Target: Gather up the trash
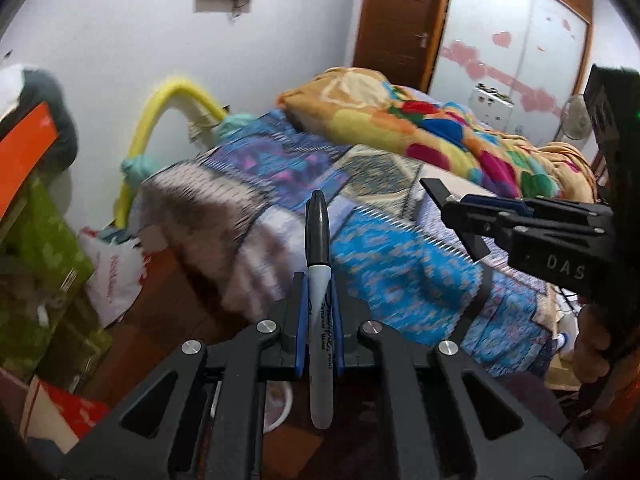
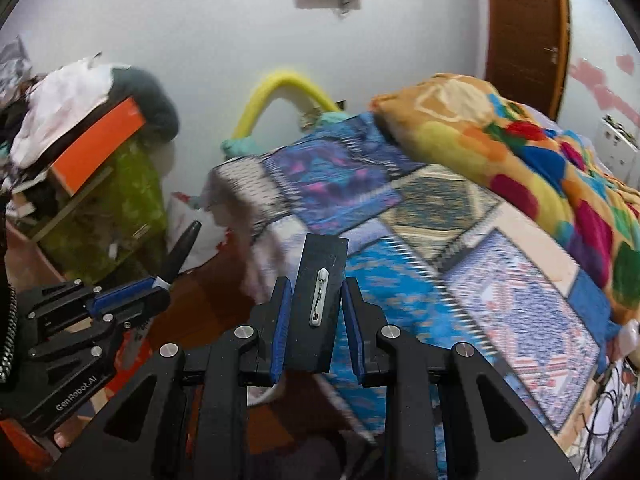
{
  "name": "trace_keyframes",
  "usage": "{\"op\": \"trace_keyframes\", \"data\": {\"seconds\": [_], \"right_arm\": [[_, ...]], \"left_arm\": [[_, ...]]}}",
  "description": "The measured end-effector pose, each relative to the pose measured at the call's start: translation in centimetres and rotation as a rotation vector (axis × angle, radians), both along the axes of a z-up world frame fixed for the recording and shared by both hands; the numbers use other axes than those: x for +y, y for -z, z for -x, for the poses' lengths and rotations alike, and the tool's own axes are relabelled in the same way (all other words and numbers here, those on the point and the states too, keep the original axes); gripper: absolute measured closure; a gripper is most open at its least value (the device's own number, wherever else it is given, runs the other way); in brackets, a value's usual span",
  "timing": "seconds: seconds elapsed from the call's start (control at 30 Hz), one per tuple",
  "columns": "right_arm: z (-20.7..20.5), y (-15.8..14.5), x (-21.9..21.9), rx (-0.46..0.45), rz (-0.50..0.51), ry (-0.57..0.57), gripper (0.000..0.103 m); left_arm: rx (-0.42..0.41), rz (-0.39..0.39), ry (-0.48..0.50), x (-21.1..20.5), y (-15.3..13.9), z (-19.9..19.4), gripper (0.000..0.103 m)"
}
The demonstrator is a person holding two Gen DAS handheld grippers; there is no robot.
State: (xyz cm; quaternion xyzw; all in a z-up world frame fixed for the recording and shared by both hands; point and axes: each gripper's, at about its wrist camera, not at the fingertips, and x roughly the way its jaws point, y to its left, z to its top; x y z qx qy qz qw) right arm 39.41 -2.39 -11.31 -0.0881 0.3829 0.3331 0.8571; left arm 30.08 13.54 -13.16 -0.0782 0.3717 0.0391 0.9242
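Note:
My left gripper (image 1: 319, 312) is shut on a black Sharpie marker (image 1: 319, 280) that stands upright between the blue pads, cap end up. It also shows at the left of the right wrist view (image 2: 160, 280), the marker's cap (image 2: 182, 252) sticking out. My right gripper (image 2: 314, 320) is shut on a flat black rectangular piece (image 2: 318, 304) with a small white clip on it. In the left wrist view the right gripper (image 1: 464, 216) is at the right, holding that black piece (image 1: 438, 192) above the bed.
A bed with a patchwork quilt (image 1: 380, 264) and a bright crumpled blanket (image 1: 440, 132) fills the middle. A white plastic bag (image 1: 114, 276) lies on the wooden floor by the bed's corner. A cluttered shelf with an orange box (image 2: 100, 148) stands left. A brown door (image 1: 396, 16) is behind.

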Motion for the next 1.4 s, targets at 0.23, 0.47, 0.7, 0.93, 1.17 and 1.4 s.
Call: {"op": "trace_keyframes", "data": {"seconds": [0.23,0.47,0.7,0.93,1.17,1.4], "right_arm": [[2.4,2.8,5.8,0.052,0.034,-0.111,0.079],[3.5,7.3,10.4,0.141,0.088,-0.190,0.079],[3.4,11.5,13.3,0.230,0.165,-0.223,0.079],[2.8,14.5,15.7,0.283,0.204,-0.246,0.079],[2.0,15.8,17.2,0.348,0.195,-0.278,0.076],[2.0,15.2,16.3,0.332,0.191,-0.265,0.069]], "left_arm": [[0.075,0.029,-0.098,5.0,4.0,3.0,0.093],[0.176,0.078,-0.186,9.1,9.8,4.3,0.093],[0.281,0.144,-0.236,11.4,15.8,3.7,0.093],[0.335,0.190,-0.242,12.2,19.1,2.0,0.093],[0.357,0.170,-0.274,13.0,20.0,0.7,0.084],[0.336,0.202,-0.304,13.5,19.0,1.4,0.076]]}}
